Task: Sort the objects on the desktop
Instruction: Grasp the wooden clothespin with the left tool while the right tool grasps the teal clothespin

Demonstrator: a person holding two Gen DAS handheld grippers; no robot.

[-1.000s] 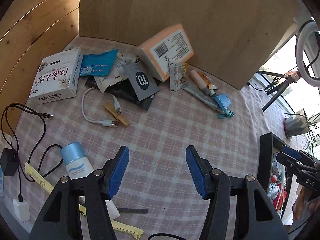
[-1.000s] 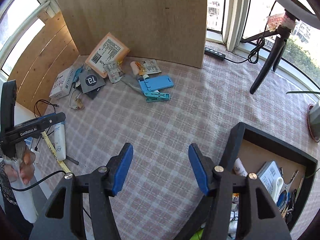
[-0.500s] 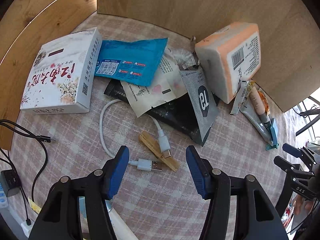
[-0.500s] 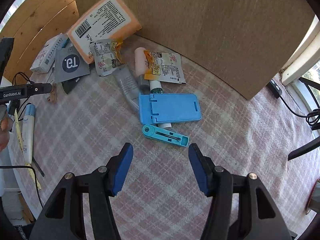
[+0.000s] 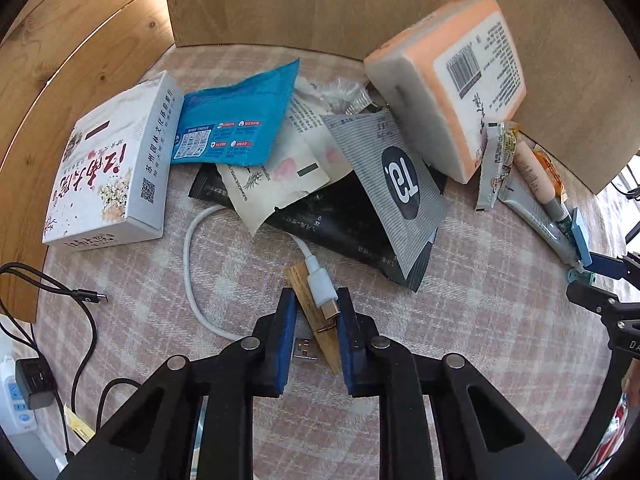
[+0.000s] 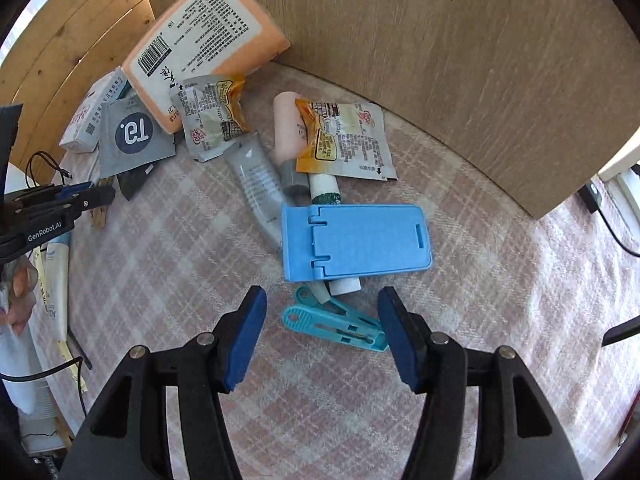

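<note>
A: Left side first. What's changing?

B: The left gripper [image 5: 316, 320] is coming down onto the bench [image 5: 500, 300]; a second ago it was hovering over bare cloth with jaws wide. Now the jaws are closing around the wooden clothespin [image 5: 316, 322] and the white cable [image 5: 192, 256] plug lying across it. Both are sitting between the pads, which look about touching.

A: So it's pinching?

B: Closing on them, yes. The risk is it's catching the cable plug together with the peg, so two different items may be lifting as one.

A: Clutter behind?

B: The white box [image 5: 108, 172], blue sachet [image 5: 236, 120], grey pouch [image 5: 400, 184] and orange pack [image 5: 452, 92] are sitting in a heap by the wooden board [image 5: 320, 4], untouched.

A: Right side?

B: The right gripper [image 6: 322, 344] is also arriving low; a second ago it was far back near the black tray. Now the jaws are spread, narrowing only slightly, with the teal clip [image 6: 336, 326] lying between them on the bench. The right pad is near the clip's end; the left pad stays clear.

A: Held?

B: Not yet. The blue phone stand [image 6: 356, 240] is sitting just beyond it, over the tubes [image 6: 256, 184].

A: Meaning for the sort?

B: Both hands are starting picks at once; nothing from this pile is sorted yet.
</note>
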